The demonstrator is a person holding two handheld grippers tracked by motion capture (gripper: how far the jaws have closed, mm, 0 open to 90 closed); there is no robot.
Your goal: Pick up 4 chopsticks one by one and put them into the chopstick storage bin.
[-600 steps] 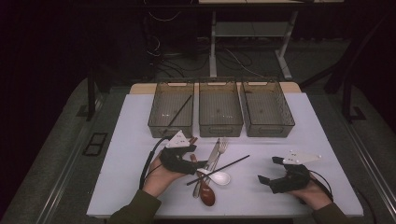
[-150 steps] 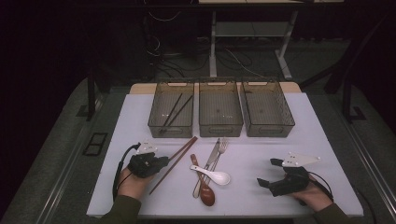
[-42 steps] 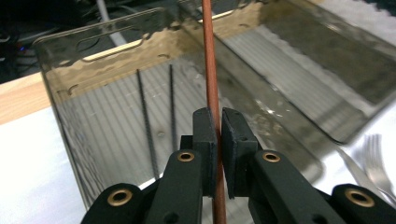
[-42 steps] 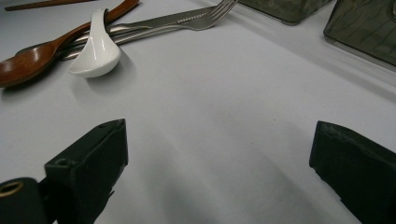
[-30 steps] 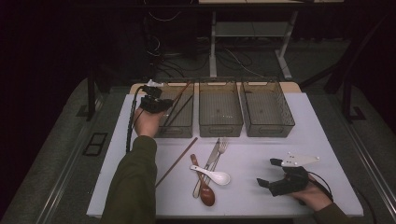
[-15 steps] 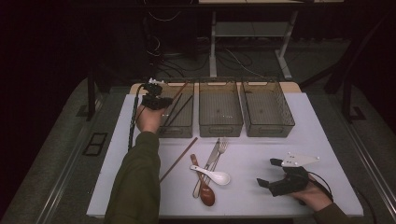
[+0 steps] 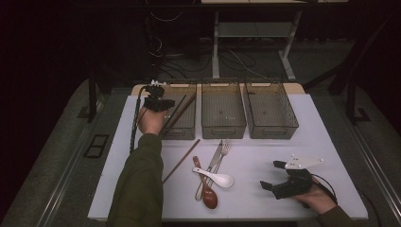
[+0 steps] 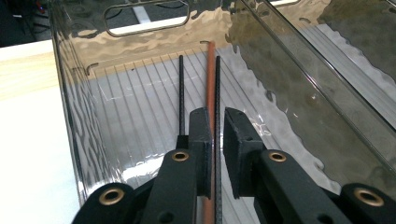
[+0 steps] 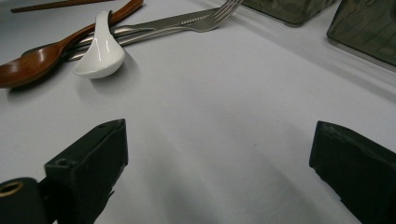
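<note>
Beyond my tongs the room is dark: a grey floor [image 7: 56,156] surrounds my white counter [image 7: 326,137], cables [image 7: 165,61] trail there, and a metal-legged desk frame [image 7: 250,33] stands farther back.

Open tongs [image 9: 219,158], white spoon [image 9: 99,49], wooden spoon [image 9: 42,53], fork [image 9: 187,21]

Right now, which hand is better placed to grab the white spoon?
Right: the right gripper rests open near the white spoon. The left gripper's jaws have just been opening around a chopstick in the left bin.
</note>
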